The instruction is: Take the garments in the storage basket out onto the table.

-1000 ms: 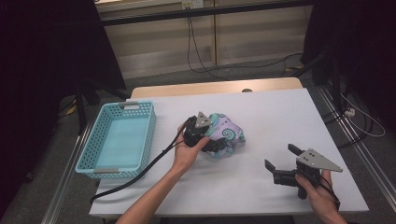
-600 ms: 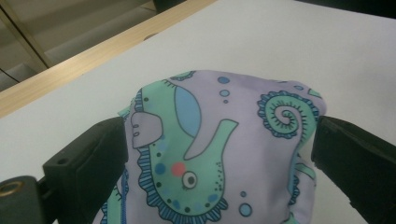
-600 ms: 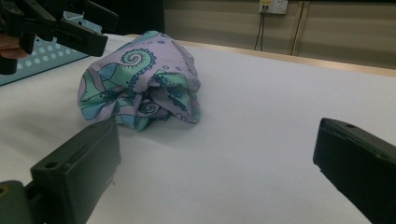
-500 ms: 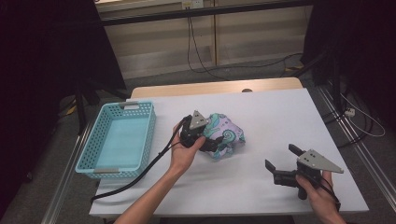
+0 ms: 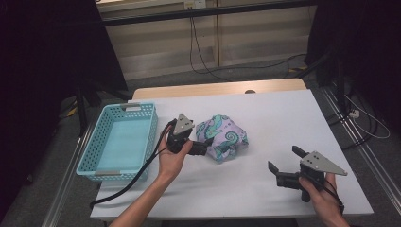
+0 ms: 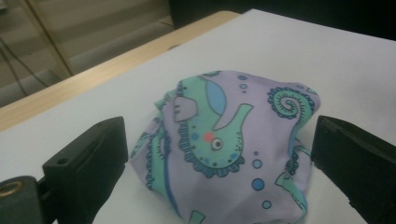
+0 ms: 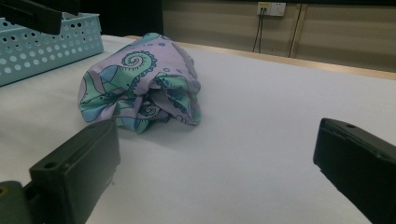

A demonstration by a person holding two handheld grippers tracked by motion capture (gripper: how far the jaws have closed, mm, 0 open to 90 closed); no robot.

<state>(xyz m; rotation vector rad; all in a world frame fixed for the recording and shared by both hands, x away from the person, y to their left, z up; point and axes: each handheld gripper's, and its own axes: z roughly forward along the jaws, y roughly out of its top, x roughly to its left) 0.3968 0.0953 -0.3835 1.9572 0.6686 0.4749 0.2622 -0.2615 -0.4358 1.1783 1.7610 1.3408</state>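
Turquoise plastic makes up the perforated basket [image 5: 120,142] at the left of the white table [image 5: 283,123]; its floor shows bare in the high view, with nothing lying in it. In the right gripper view a corner of that basket's wall [image 7: 46,44] appears at the upper left, cut off by the frame edge.

Part of the cloth bundle [image 5: 222,137] is hard to read: in the high view its left edge runs behind the left gripper [image 5: 201,149], so I cannot tell whether a jaw touches the fabric there. In the left gripper view the bundle [image 6: 224,140] sits between the two black jaws, which stand wide apart on either side of it, and its lower edge is cut off by the bottom of the frame. The person's left hand [image 5: 172,158] wraps the gripper's body, and a black cable [image 5: 142,175] trails from it towards the table's near edge.

The bundle lies near the middle of the table, just right of the basket and apart from it. It is a soft, crumpled lump of lilac fabric printed with teal seahorses, curled tails and blue bubbles, its folds tucked under on the side that faces the right gripper view [image 7: 140,88].

The right gripper [image 5: 283,163] rests low at the near right, well apart from the bundle, its jaws spread wide with nothing between them.
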